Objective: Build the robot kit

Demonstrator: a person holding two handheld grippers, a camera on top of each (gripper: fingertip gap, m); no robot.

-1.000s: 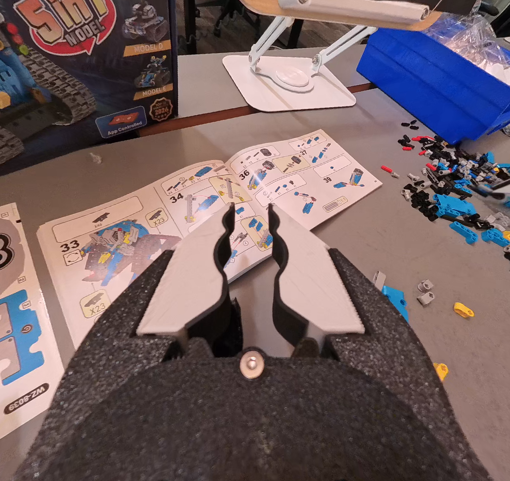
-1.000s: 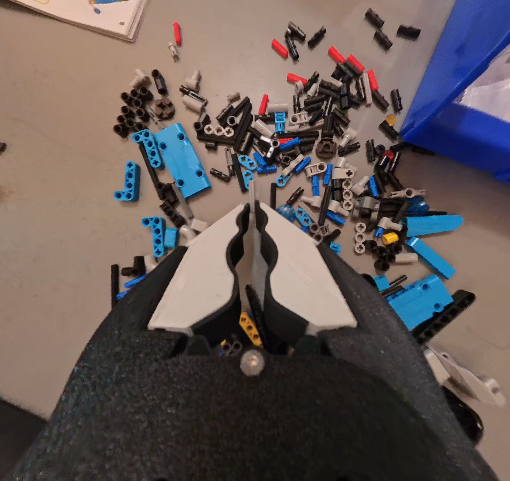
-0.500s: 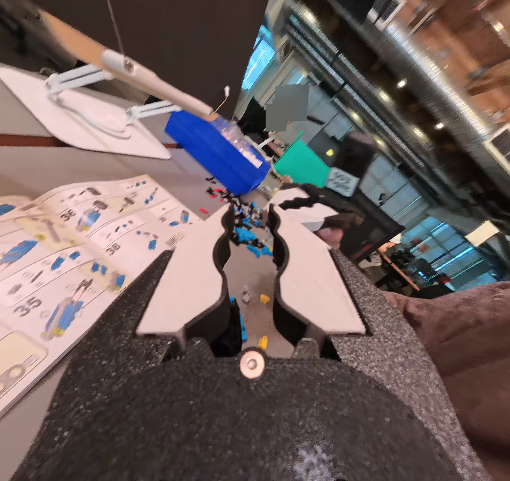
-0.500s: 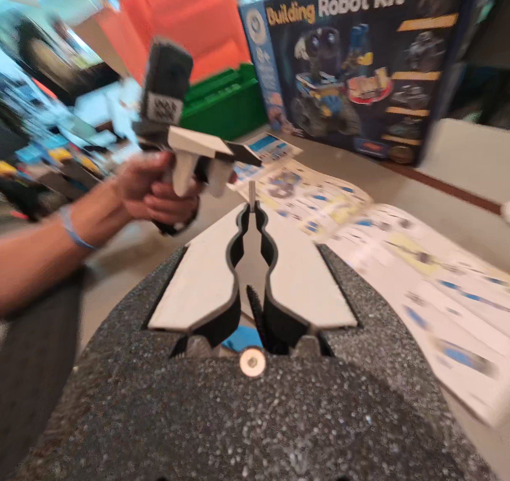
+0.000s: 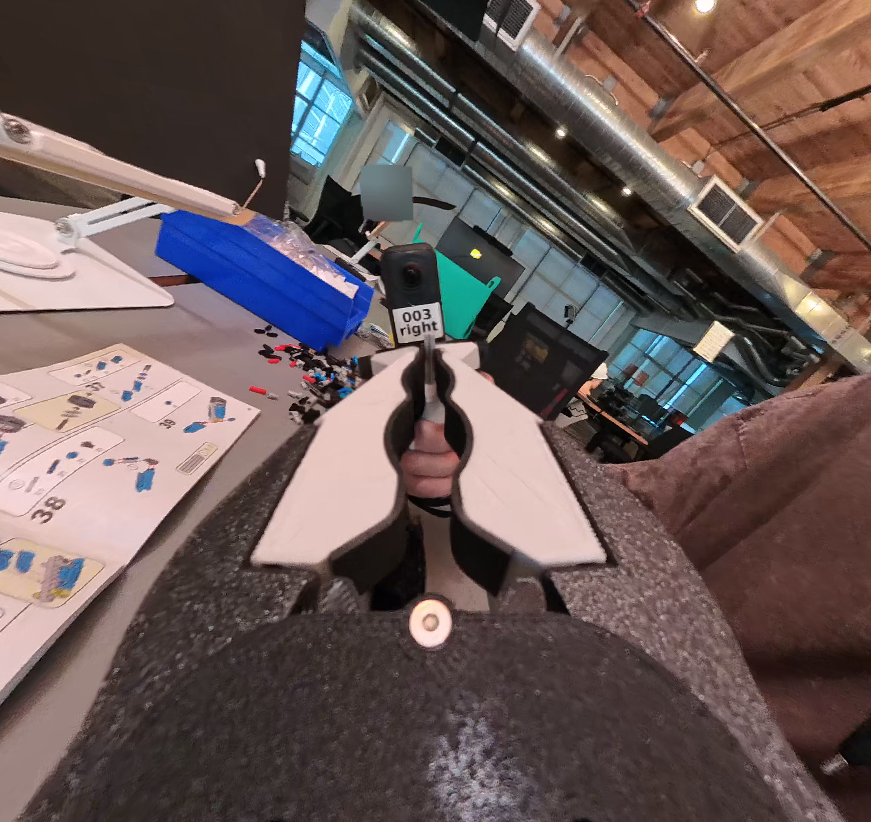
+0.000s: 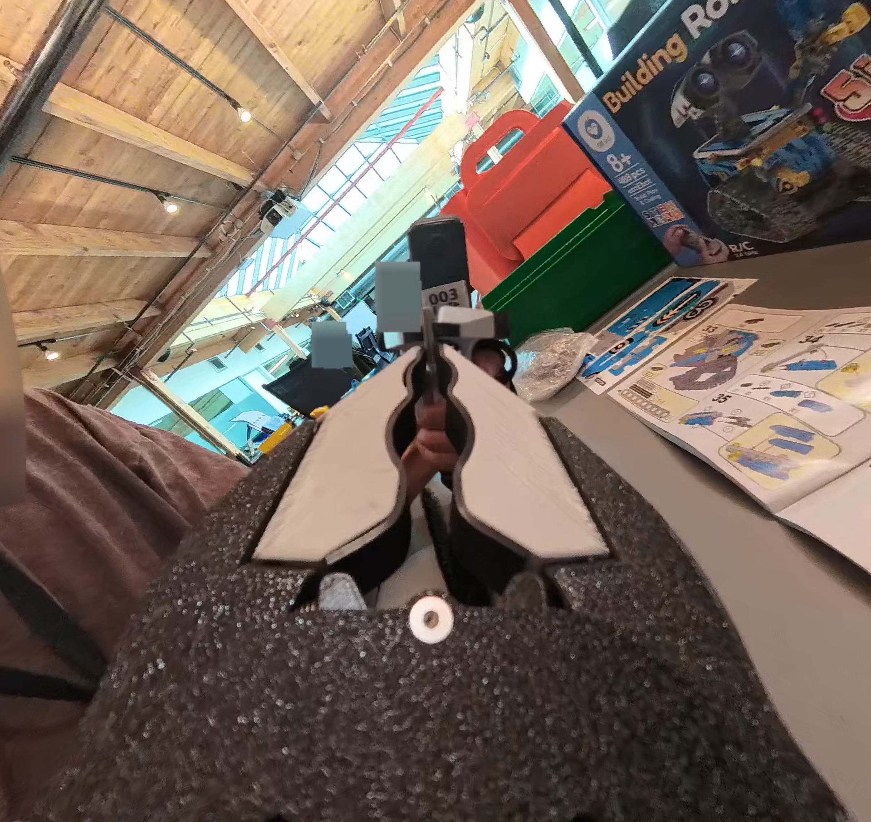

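Right gripper [image 6: 430,351], raised tip to tip with the left gripper [image 5: 426,356], pinches a thin grey axle [image 6: 428,328]. Left jaws bracket the axle's far end; whether they grip it cannot be told. Instruction booklet [image 5: 94,446] lies open on the table [image 5: 226,328].

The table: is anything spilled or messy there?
Yes. Small black, blue and red parts lie scattered loose on the table beside the blue bin, not in it. The booklet lies open. A thin grey rod is pinched between both grippers, held up off the table.
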